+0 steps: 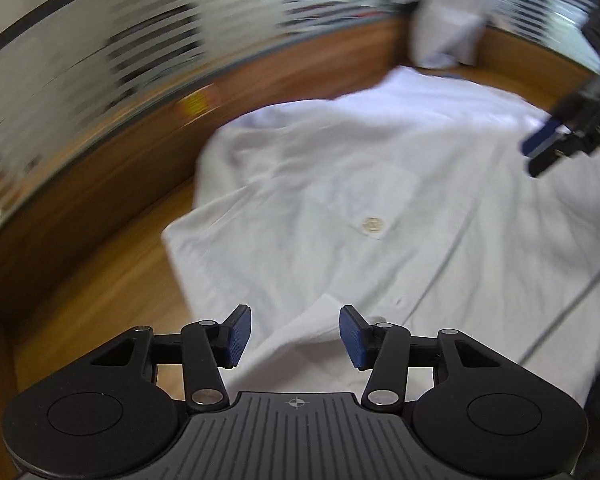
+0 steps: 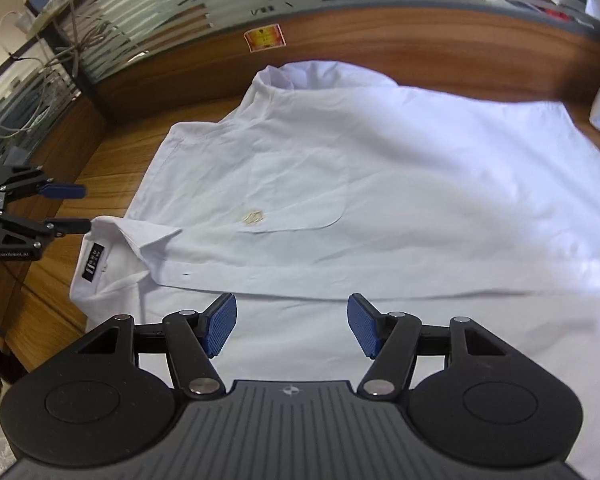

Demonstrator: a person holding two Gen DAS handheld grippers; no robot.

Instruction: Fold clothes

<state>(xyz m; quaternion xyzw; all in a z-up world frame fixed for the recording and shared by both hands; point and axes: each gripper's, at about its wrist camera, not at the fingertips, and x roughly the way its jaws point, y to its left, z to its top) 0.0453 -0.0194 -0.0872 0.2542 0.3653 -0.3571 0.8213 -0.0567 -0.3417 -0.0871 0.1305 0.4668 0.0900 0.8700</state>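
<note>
While lying front-up across the bench [image 2: 112,152], shirt [image 2: 380,184] runs collar-left; left gripper [image 2: 76,208] nearest collar [image 2: 140,236], half-open, empty; right gripper [image 2: 292,324] wide, empty, over placket.

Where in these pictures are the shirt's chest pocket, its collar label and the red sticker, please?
chest pocket [image 2: 296,196]: right wrist view, middle of the pocket panel.
collar label [image 2: 93,263]: right wrist view, centre of the dark tag.
red sticker [image 2: 265,37]: right wrist view, centre of the sticker on the wooden wall.
</note>
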